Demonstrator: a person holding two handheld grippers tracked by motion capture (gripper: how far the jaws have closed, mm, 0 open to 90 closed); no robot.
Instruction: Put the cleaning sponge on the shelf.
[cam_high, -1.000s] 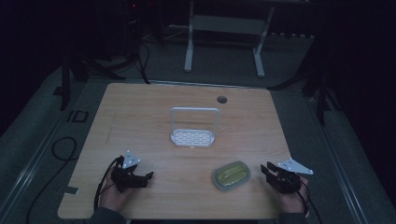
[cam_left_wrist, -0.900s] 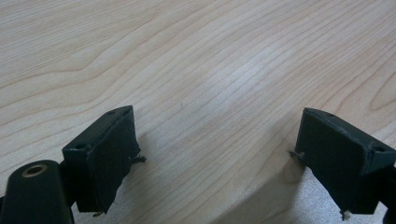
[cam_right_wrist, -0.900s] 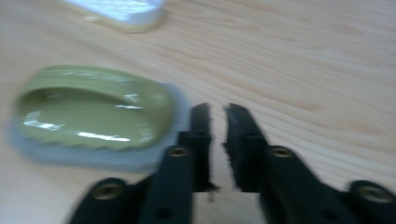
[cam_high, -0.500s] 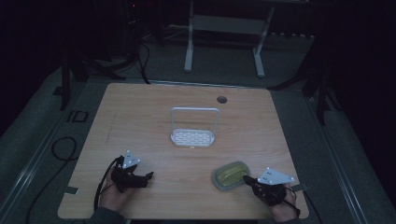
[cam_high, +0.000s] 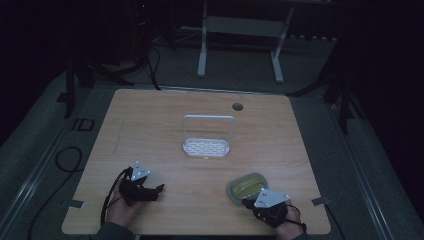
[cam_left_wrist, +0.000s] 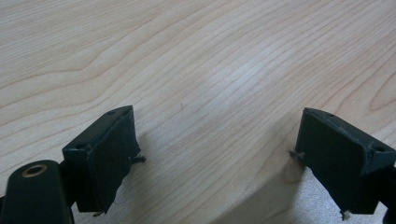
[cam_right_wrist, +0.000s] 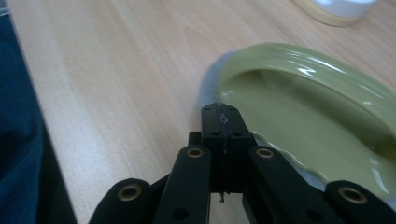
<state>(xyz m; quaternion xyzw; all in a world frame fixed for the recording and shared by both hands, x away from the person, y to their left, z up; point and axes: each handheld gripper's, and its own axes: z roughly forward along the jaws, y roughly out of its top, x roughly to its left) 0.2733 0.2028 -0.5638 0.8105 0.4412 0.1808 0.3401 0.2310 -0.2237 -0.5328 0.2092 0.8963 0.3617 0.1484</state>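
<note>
A shallow olive-green dish (cam_high: 247, 185) lies near the table's front right. My right gripper (cam_high: 246, 202) sits just in front of it. In the right gripper view the dish (cam_right_wrist: 317, 121) spreads to the right, and the right gripper (cam_right_wrist: 219, 112) is shut with nothing between its jaws, its tip right at the dish's near rim. My left gripper (cam_high: 157, 191) rests at the front left, pointing right. In the left gripper view the left gripper (cam_left_wrist: 215, 154) stands open over bare wood.
A white wire-handled rack (cam_high: 206, 145) stands at the middle of the wooden table (cam_high: 150, 125). A round cable hole (cam_high: 237, 106) is at the back. Blue clothing (cam_right_wrist: 18, 140) borders the table's front edge. Metal stand legs rise beyond the table.
My right gripper has slid left along the front edge, from the table's right corner to the dish. The left gripper has stayed where it was.
</note>
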